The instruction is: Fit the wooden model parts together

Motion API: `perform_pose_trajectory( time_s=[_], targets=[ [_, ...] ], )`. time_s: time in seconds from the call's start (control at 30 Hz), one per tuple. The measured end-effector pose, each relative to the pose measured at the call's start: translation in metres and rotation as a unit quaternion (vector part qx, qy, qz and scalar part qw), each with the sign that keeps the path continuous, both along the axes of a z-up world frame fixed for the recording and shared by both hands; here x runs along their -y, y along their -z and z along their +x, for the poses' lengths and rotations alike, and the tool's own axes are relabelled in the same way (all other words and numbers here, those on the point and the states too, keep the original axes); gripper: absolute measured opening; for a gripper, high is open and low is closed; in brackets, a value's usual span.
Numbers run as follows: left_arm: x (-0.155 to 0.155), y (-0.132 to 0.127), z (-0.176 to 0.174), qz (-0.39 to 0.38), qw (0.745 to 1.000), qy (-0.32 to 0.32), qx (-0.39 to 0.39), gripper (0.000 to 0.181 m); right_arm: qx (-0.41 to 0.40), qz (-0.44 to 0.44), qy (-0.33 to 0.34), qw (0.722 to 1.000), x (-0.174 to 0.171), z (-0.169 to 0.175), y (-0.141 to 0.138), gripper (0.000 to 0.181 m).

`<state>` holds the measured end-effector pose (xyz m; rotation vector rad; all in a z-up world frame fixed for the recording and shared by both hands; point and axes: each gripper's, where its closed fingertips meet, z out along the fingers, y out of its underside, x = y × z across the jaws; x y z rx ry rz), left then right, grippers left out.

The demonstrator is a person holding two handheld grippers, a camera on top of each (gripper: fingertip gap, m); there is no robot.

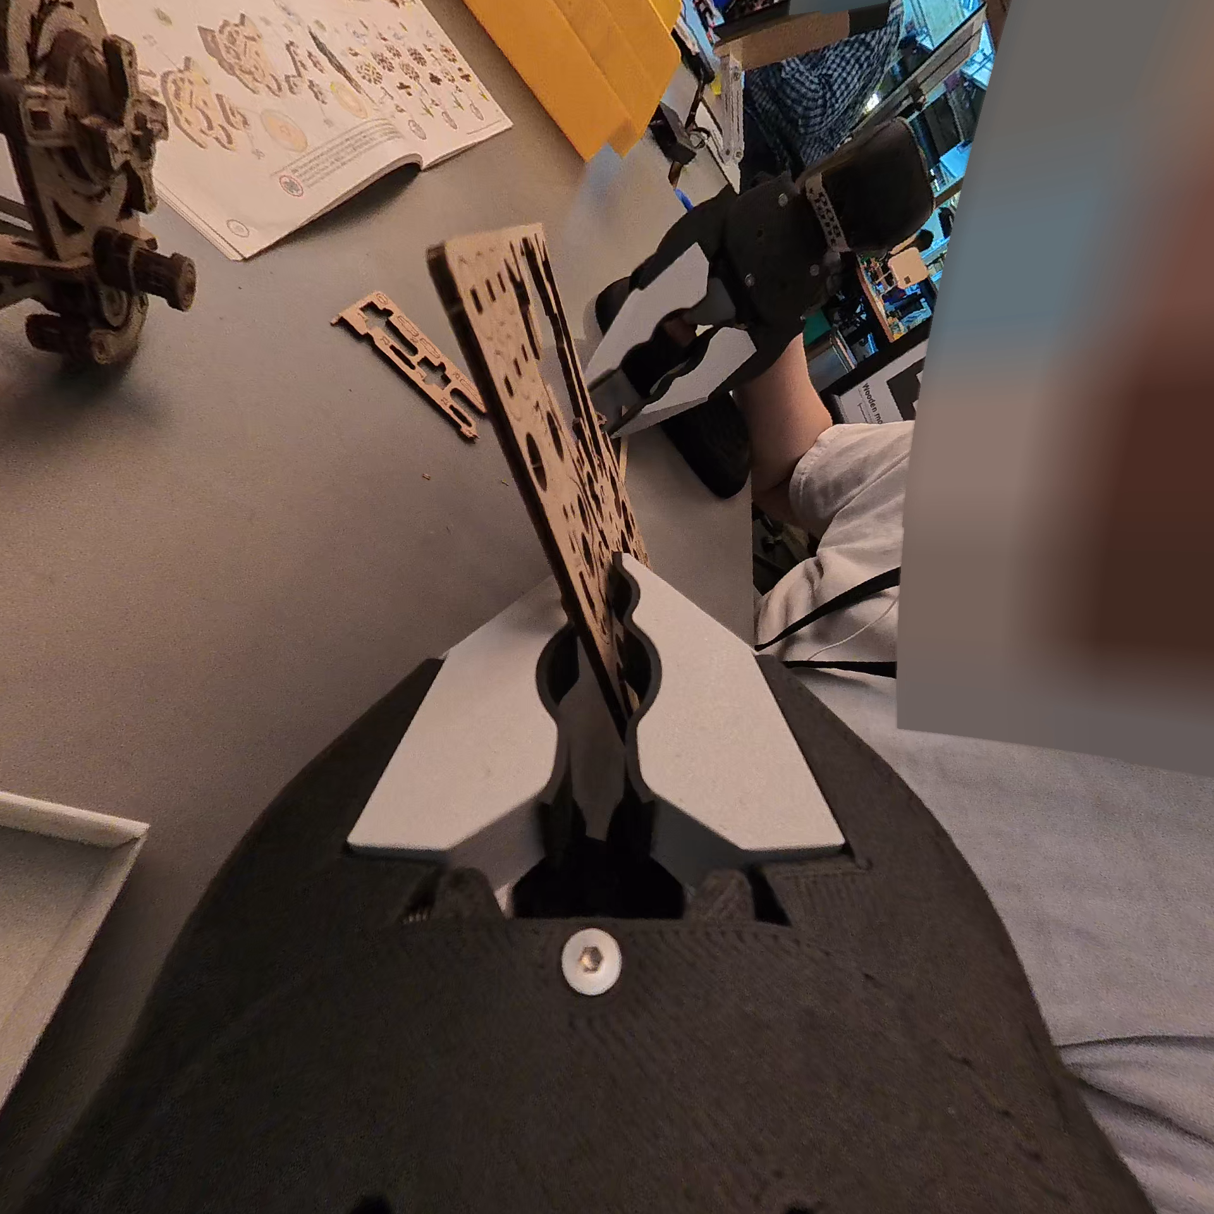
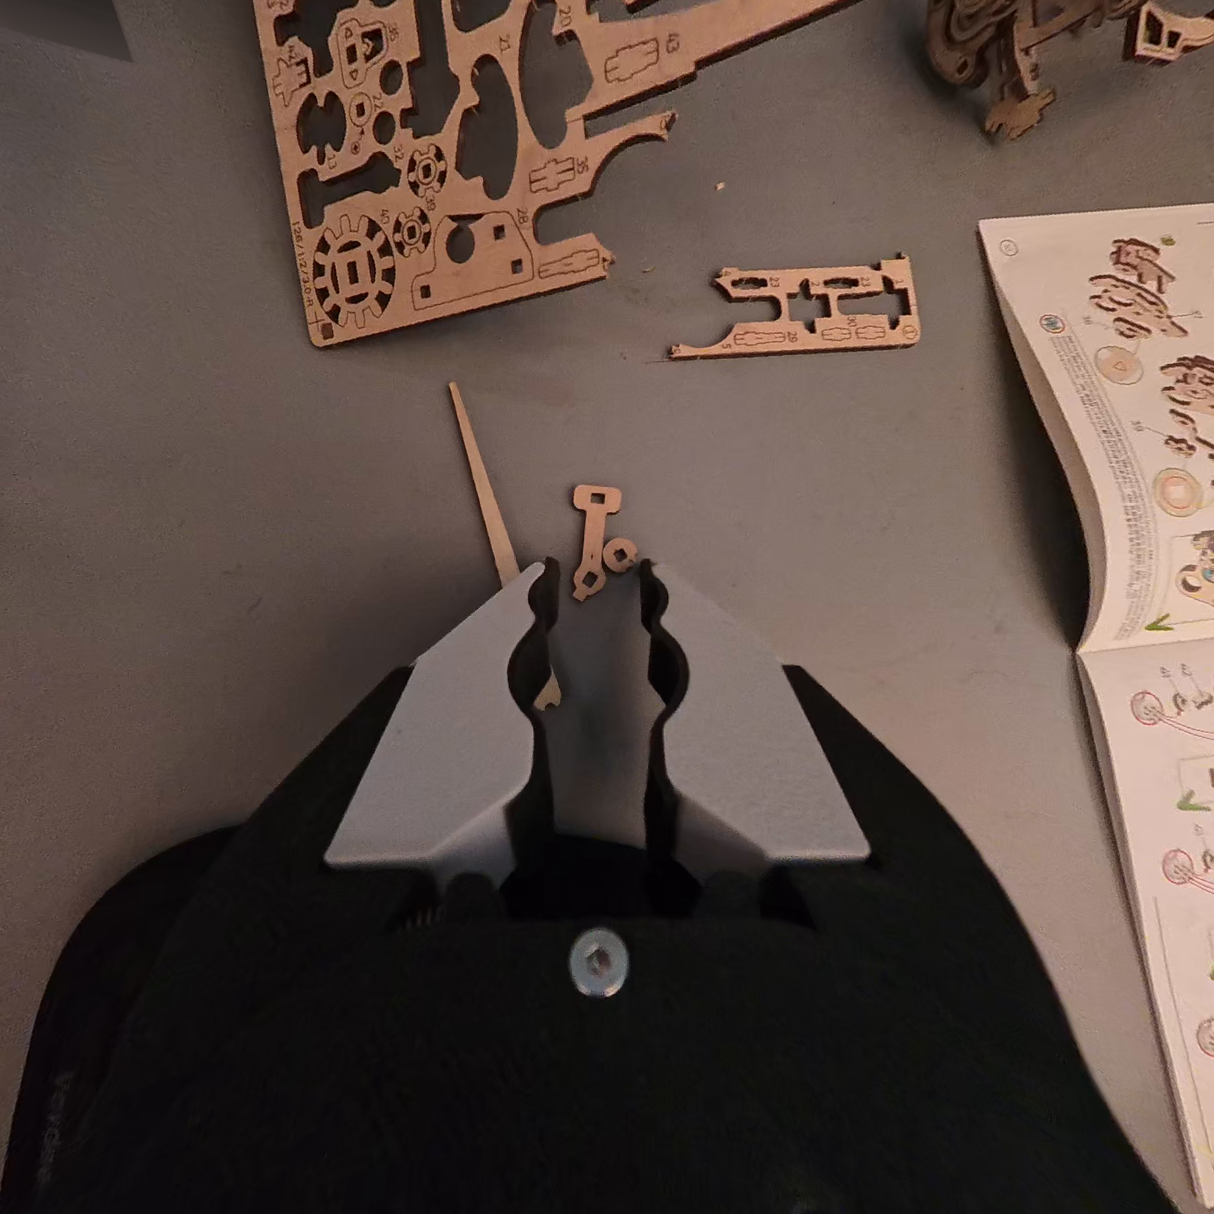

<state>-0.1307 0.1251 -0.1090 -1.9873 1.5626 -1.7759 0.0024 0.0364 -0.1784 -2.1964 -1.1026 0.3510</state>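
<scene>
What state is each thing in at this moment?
left claw: shut on the wooden sheet
wooden sheet: lifted, tilted
right claw: open, holding nothing
lever part: loose, lying flat
offcut strip: lying flat
instruction booklet: open
partly built model: standing

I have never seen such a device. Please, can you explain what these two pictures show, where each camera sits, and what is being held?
A person holds two hand tools, each with two fingers and a camera that looks forward along them. The left wrist view shows the left gripper shut on a wooden parts sheet, held tilted above the grey table. The right wrist view looks down at the table: the right gripper is open over a small wooden lever piece. An instruction booklet and a partly built model lie nearby.
</scene>
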Motion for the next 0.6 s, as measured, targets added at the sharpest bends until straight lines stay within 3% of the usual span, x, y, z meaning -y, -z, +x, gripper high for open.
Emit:
perform_pose_trajectory(
  time_s=[0.6],
  targets=[
    [0.004,0.002,0.001,-0.003,1.000,0.008,-0.005,0.004,-0.002,0.020,0.010,1.000,-0.002,0.009,-0.009,0.024]
  ],
)
